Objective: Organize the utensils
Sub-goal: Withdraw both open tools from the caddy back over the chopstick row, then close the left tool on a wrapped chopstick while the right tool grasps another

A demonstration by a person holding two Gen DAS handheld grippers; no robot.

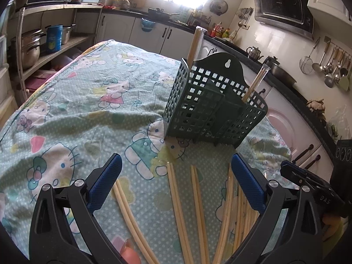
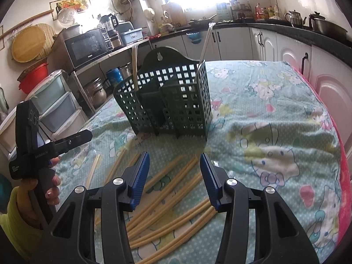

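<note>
Both tools, left tool (image 1: 176, 173) and right tool (image 2: 175, 171), gape wide and hold nothing above loose chopsticks (image 2: 167, 195) near the green basket (image 1: 211, 107).

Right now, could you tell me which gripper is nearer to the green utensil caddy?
Neither clearly: the left gripper and right gripper both hover open over loose chopsticks, short of the caddy.

Home kitchen (range hood (image 1: 283, 4), microwave (image 2: 89, 46))
</note>
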